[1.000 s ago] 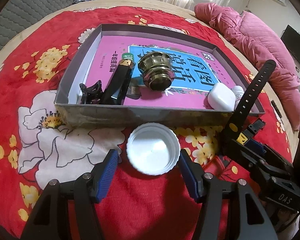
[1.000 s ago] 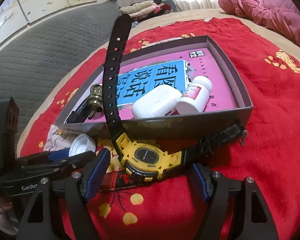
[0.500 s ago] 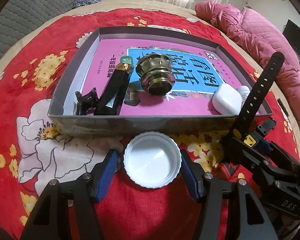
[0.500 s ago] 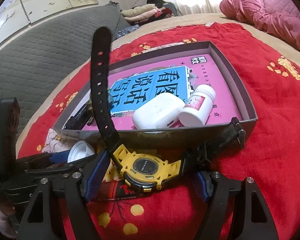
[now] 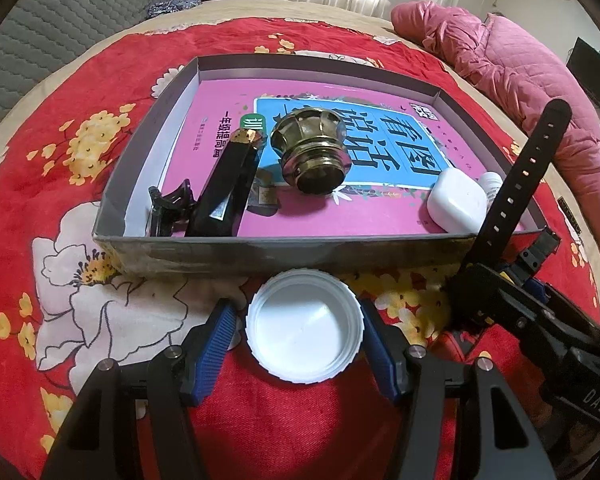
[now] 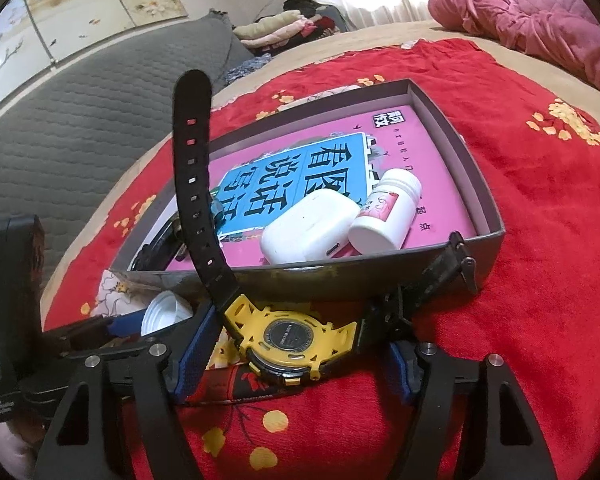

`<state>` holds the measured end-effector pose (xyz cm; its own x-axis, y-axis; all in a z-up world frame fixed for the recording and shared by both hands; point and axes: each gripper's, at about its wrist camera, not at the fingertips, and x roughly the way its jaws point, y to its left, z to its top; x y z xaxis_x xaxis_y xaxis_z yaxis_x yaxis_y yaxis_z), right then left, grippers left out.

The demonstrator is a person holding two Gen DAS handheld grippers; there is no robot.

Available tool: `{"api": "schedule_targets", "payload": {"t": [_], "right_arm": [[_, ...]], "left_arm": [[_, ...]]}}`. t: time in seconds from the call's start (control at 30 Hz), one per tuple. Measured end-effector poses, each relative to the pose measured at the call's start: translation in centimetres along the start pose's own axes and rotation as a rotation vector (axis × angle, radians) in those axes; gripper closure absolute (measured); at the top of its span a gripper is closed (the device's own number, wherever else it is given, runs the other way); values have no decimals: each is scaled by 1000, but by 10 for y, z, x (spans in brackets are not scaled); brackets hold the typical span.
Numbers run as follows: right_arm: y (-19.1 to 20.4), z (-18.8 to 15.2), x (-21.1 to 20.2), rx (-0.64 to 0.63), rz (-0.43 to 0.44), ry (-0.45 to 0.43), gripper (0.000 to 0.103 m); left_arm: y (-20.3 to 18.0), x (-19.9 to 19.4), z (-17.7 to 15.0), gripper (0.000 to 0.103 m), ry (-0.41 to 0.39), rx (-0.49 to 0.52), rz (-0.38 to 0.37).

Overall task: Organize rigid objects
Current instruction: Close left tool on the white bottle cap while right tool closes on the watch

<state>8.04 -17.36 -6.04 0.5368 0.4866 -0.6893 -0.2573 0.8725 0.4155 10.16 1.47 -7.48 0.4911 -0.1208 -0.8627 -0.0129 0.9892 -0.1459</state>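
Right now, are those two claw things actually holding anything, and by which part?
The left gripper has a white cap between its fingers, at the ribbed rim. The right gripper brackets a yellow watch at its case. Whether either is clamped tight cannot be told.

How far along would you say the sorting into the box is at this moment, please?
Partly done. The grey cardboard box already holds a brass knob, black faceted bottle, black hair clip, white earbud case and white pill bottle. In hand: the left tool brackets a white plastic lid, the right tool a yellow-and-black wristwatch. Both remain outside the box.
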Motion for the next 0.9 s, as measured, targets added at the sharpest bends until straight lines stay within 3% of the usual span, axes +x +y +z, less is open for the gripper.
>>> {"api": "schedule_targets", "payload": {"t": [0.5, 0.7, 0.9], "right_arm": [[-9, 1, -10, 65, 10, -19, 37], [-9, 1, -12, 63, 11, -22, 37], [-10, 1, -10, 57, 11, -16, 37]], "left_arm": [[-1, 1, -1, 42, -1, 8, 7], [4, -2, -2, 53, -11, -3, -3], [5, -5, -3, 53, -14, -4, -12]]}}
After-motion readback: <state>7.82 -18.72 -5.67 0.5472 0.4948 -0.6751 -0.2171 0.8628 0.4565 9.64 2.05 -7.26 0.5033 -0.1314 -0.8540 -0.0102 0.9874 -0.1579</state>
